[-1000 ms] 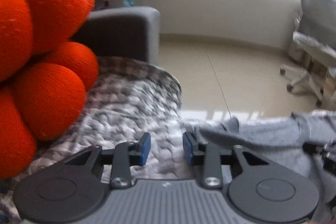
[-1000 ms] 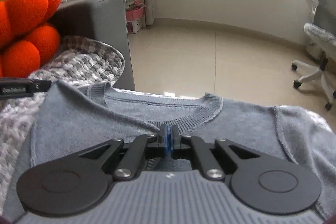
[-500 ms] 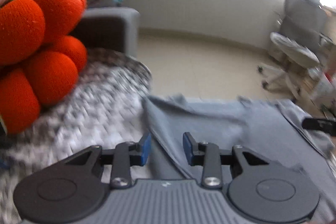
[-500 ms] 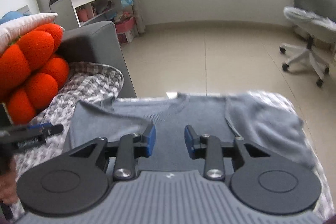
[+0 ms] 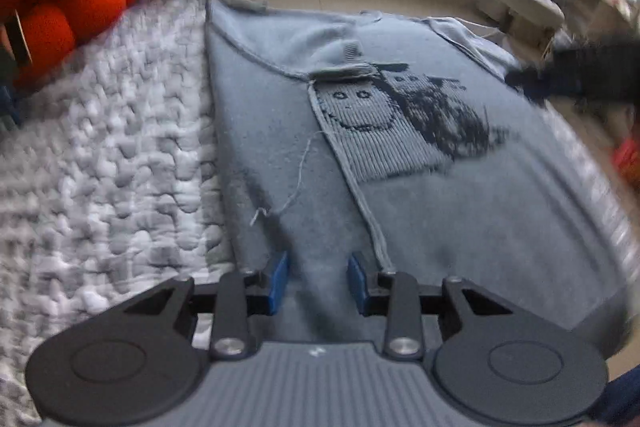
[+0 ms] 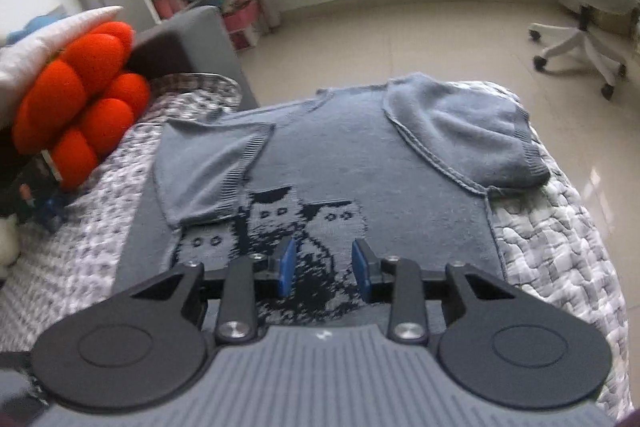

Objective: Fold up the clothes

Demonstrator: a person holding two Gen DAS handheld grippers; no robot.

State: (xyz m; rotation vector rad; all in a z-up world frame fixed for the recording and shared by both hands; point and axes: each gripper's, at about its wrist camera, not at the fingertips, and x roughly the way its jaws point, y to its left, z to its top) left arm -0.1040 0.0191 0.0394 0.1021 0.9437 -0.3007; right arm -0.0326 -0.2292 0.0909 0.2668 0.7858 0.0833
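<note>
Both tongs stood apart and empty: your left gripper (image 5: 316, 281) over the sweater's (image 6: 360, 163) hem, your right gripper (image 6: 323, 267), jaws just opened, above the cat pattern. The sweater lay flat on the quilt (image 6: 560, 227), sleeves folded inward at ten and two o'clock. The sleeve step looked done; next you probably needed to pinch the hem at six o'clock and carry it toward the collar.

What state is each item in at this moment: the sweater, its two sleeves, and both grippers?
Grey sweater: flat on the quilt, cat pattern up.
Left-side sleeve: folded across the body.
Right-side sleeve: folded in, bunched.
Left gripper: open, empty, above the sweater.
Right gripper: jaws just opened, nothing between them.
</note>
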